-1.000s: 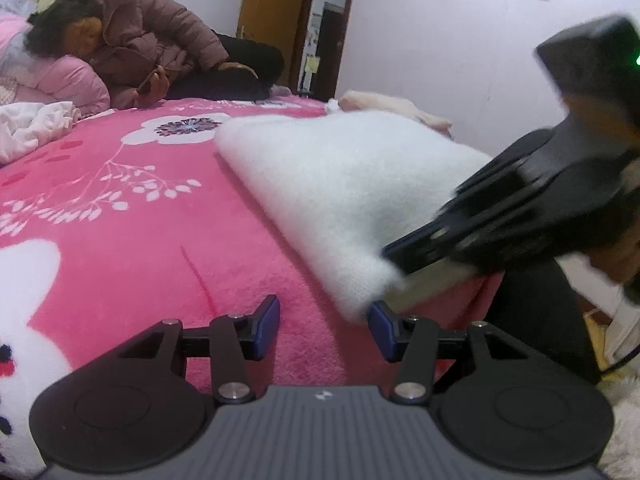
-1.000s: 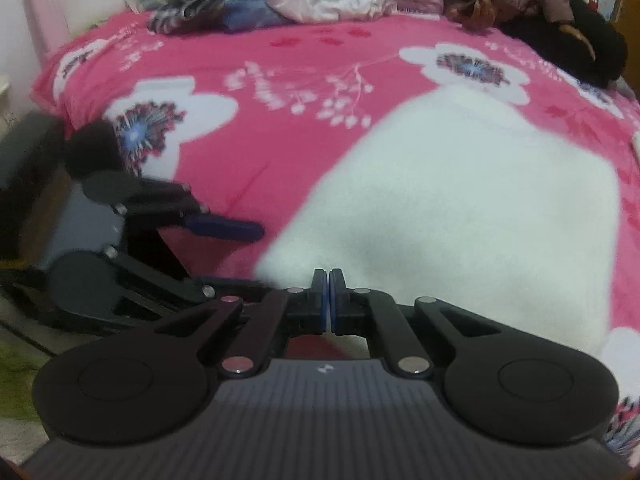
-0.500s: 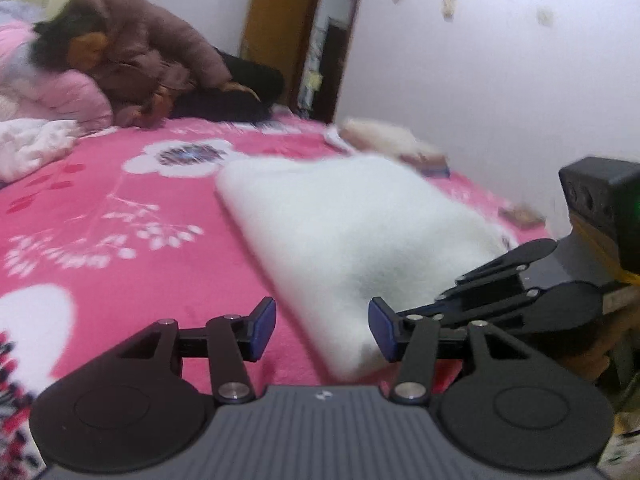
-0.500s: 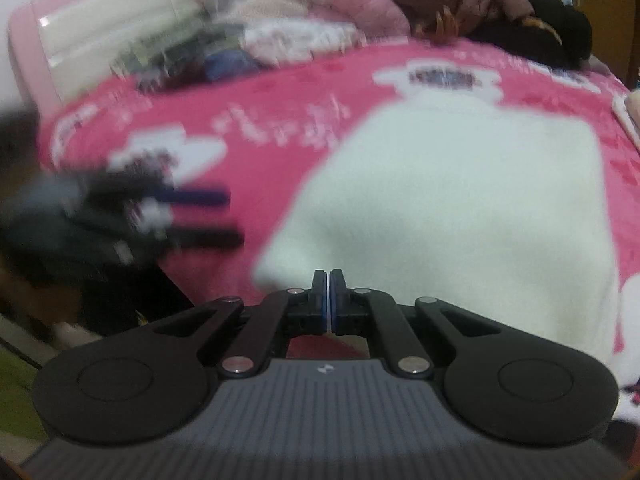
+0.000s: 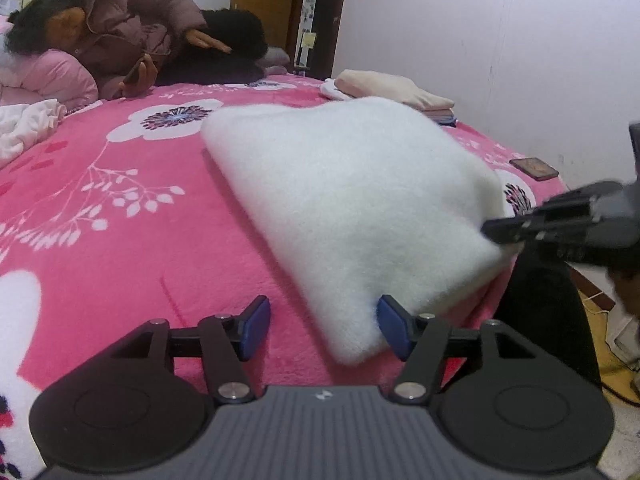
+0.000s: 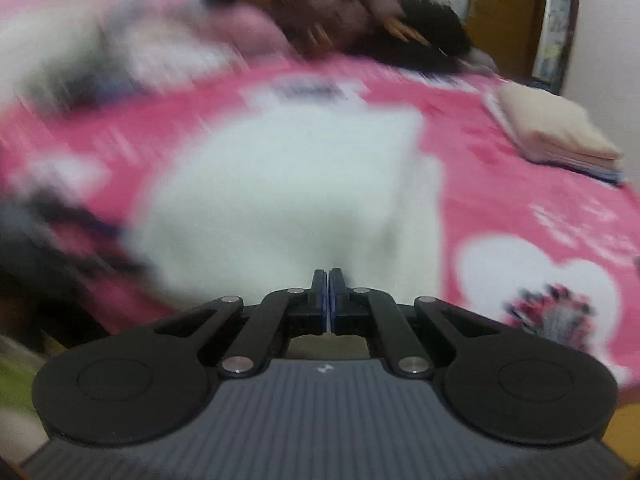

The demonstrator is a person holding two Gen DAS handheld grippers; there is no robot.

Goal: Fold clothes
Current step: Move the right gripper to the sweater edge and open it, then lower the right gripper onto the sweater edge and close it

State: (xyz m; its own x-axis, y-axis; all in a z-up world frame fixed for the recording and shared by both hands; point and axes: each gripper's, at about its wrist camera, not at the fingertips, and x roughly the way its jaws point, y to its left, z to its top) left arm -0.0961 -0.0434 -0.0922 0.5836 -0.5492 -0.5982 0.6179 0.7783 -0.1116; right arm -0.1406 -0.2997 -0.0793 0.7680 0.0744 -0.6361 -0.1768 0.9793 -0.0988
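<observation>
A white fluffy garment (image 5: pixel 352 208) lies folded on the pink flowered blanket (image 5: pixel 120 240), near the bed's front edge. My left gripper (image 5: pixel 325 328) is open, and the garment's near corner sits between its blue pads, against the right one. My right gripper (image 5: pixel 496 234) comes in from the right, shut, its tip touching the garment's right edge. In the blurred right wrist view the right gripper (image 6: pixel 328 296) has its pads pressed together just short of the white garment (image 6: pixel 280 192). No cloth shows between them. The left gripper (image 6: pixel 60 232) is a dark smear there.
A person in a brown puffy jacket (image 5: pixel 120 28) lies at the far end of the bed. A folded beige stack (image 5: pixel 392 88) sits at the far right corner, with a dark flat object (image 5: pixel 534 168) nearer. Loose clothes (image 5: pixel 24 128) are heaped at the left. The floor drops off at the right.
My right gripper, shut throughout, has swung from the garment's near edge to its right edge. My left gripper has shifted so the garment's near corner lies between its open fingers.
</observation>
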